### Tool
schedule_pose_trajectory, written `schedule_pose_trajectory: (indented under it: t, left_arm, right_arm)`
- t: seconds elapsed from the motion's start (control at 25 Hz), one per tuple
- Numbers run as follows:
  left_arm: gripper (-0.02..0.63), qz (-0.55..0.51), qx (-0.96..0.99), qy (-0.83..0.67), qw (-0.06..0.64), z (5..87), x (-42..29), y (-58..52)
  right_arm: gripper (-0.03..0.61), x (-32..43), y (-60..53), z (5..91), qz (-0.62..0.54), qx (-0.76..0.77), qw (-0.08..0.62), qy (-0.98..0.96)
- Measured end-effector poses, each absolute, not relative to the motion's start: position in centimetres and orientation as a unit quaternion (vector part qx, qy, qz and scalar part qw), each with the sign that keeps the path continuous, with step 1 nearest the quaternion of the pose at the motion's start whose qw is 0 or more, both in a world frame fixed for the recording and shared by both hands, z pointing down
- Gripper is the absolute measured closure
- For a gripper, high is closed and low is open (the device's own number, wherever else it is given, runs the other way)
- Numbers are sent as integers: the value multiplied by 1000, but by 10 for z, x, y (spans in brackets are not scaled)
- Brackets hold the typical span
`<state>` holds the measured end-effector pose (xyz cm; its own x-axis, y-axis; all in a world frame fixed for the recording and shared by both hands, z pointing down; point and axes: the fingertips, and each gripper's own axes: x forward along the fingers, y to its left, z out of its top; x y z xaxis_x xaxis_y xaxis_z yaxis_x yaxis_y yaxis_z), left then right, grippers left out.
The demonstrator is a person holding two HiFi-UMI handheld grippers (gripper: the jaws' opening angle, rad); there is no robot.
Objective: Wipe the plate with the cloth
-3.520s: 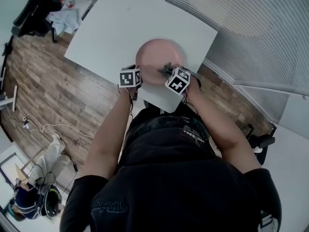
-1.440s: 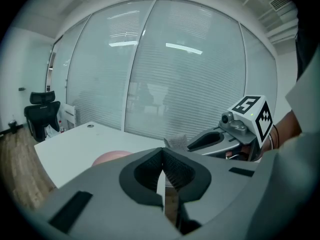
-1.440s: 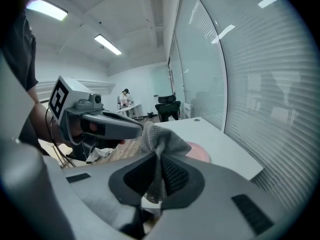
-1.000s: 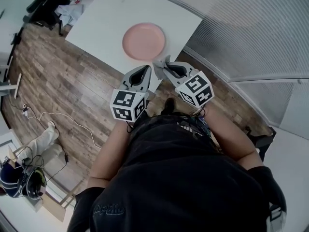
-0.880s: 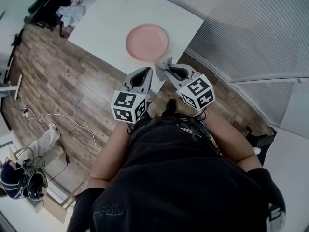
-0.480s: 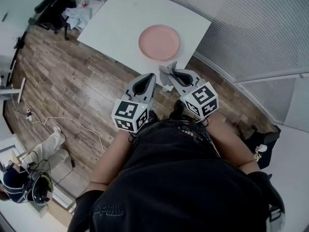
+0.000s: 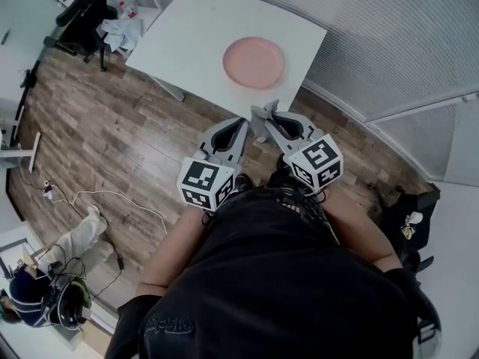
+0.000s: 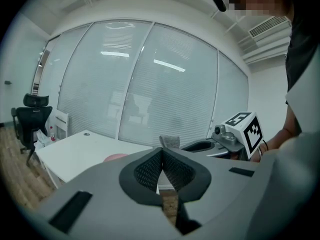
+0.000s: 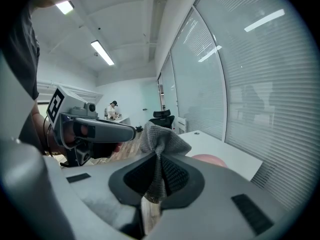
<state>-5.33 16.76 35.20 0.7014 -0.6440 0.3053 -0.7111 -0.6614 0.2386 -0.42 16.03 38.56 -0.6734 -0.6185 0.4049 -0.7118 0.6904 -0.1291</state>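
Both grippers are hanging in front of the person's torso, over the wooden floor and off the near edge of the white table.

Left gripper: its jaws are pressing together pad to pad, with nothing between them. It is pointing toward the table.

Right gripper: its jaws are clamping a grey knitted cloth. A bunched tuft is standing up above the pads and a short end is hanging below them. This gripper is sitting just beside the left one, tips close together but apart.

Pink plate: it is lying flat on the table near the edge closest to the person, well apart from both grippers and from the cloth. Nothing is resting on it.

Surroundings: a black office chair is standing beyond the table's far left corner. A pale cable is trailing across the floor. Another person is sitting low at the lower left of the head view. A glass wall with blinds is running along the right side.
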Motion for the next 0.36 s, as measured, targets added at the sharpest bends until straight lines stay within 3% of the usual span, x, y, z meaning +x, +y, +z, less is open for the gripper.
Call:
schedule_pose_trajectory:
  t: [0.36]
  left_arm:
    - [597, 98, 910, -363, 178, 353, -54, 189]
  right_arm:
    - [538, -4, 182, 377, 137, 382, 160, -900]
